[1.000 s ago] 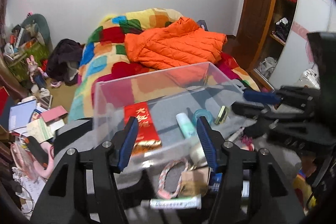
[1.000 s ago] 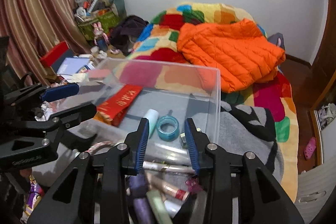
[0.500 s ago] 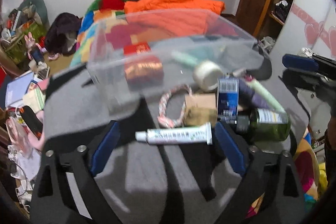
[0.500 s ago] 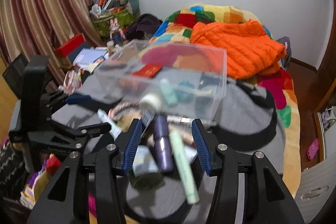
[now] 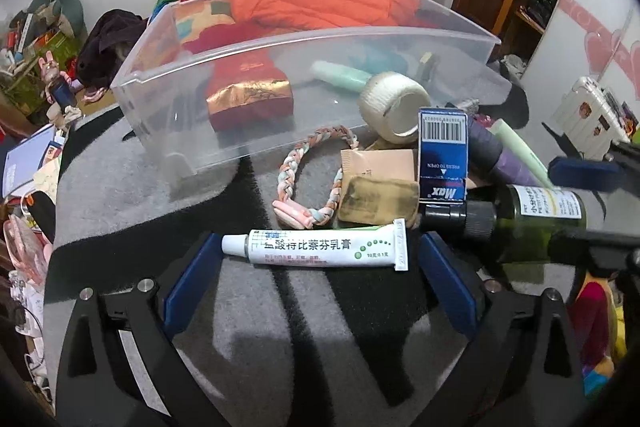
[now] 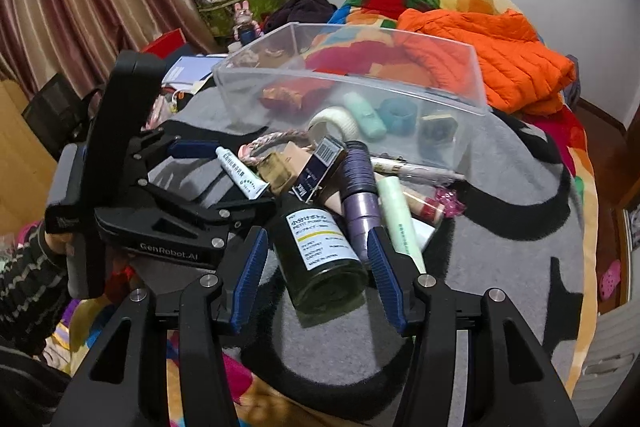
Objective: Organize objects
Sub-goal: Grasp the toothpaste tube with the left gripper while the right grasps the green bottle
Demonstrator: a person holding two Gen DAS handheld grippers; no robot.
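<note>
Opening left gripper jaws astride ointment tube, untouched.

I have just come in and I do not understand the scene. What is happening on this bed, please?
A person holds two grippers over a pile of small things on a grey blanket. The left gripper, jaws opening, frames a white ointment tube without touching it. The right gripper frames a dark green glass bottle, pads apart from it. The clear plastic bin behind already holds a red packet and a mint tube.
</note>
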